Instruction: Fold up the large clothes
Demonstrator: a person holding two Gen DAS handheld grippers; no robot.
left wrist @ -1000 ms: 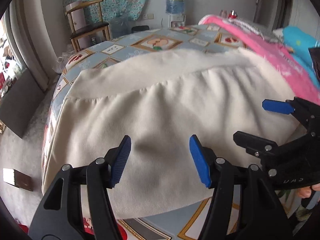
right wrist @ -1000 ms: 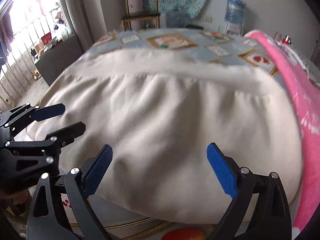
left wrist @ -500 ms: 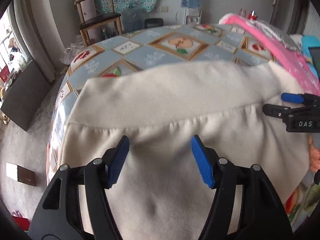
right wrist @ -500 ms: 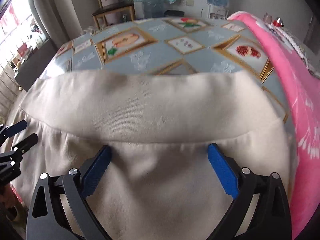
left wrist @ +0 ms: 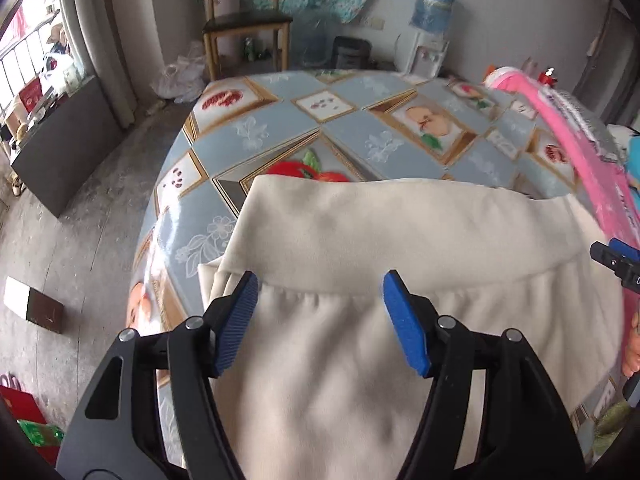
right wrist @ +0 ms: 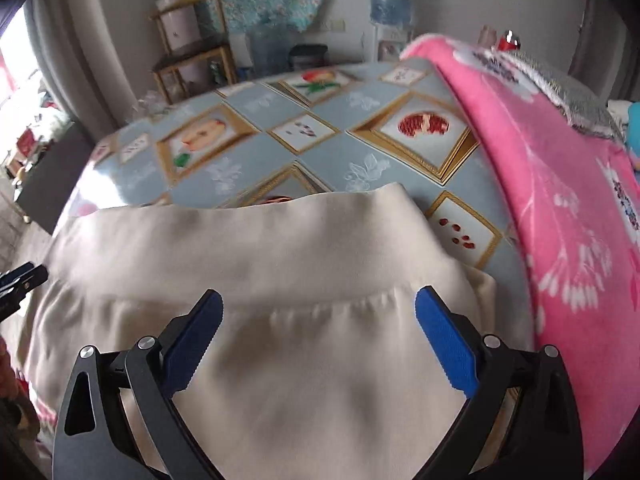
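Note:
A large cream garment (left wrist: 360,340) lies flat on the patterned tablecloth (left wrist: 280,128), its wide band (left wrist: 400,236) along the far edge. It also shows in the right wrist view (right wrist: 280,340). My left gripper (left wrist: 320,320) is open and hovers over the garment's left part, just short of the band seam. My right gripper (right wrist: 320,340) is open over the garment's right part, also near the seam. Each gripper's tips show at the edge of the other's view, the right gripper (left wrist: 616,258) and the left gripper (right wrist: 20,280).
A pink floral blanket (right wrist: 560,200) lies along the table's right side, touching the garment's right edge. A wooden chair (left wrist: 244,24), a water dispenser (left wrist: 428,36) and bags stand on the floor beyond the table. A dark box (left wrist: 36,308) lies on the floor left.
Both grippers have moved forward over the garment toward its band and stayed open. More of the tablecloth beyond the garment now shows.

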